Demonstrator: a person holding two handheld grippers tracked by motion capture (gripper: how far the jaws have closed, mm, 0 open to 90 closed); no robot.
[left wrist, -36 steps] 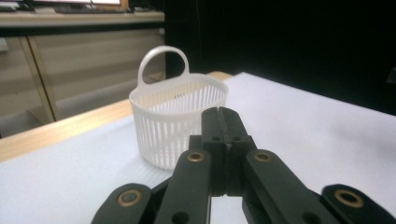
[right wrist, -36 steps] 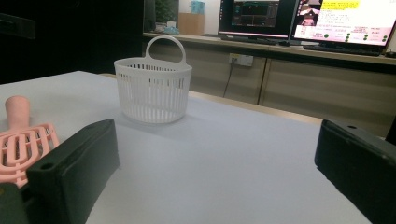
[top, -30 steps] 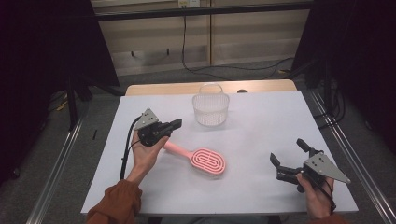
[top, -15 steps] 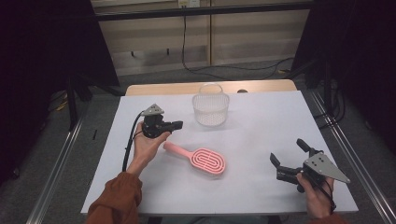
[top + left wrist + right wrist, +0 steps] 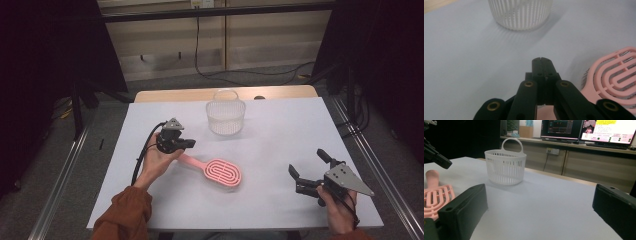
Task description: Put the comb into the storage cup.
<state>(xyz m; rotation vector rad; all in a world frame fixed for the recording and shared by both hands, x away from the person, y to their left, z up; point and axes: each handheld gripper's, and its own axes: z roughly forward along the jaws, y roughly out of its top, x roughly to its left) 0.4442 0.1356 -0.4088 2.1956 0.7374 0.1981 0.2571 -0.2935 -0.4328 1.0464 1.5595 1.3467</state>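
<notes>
Left gripper hovers over the handle end of the pink brush, jaws pressed together with nothing between them — the brush lies flat on the white table, mid-table, just in front of the white basket. Right gripper waits near the table's right front corner, jaws spread wide — well apart from the brush.
</notes>
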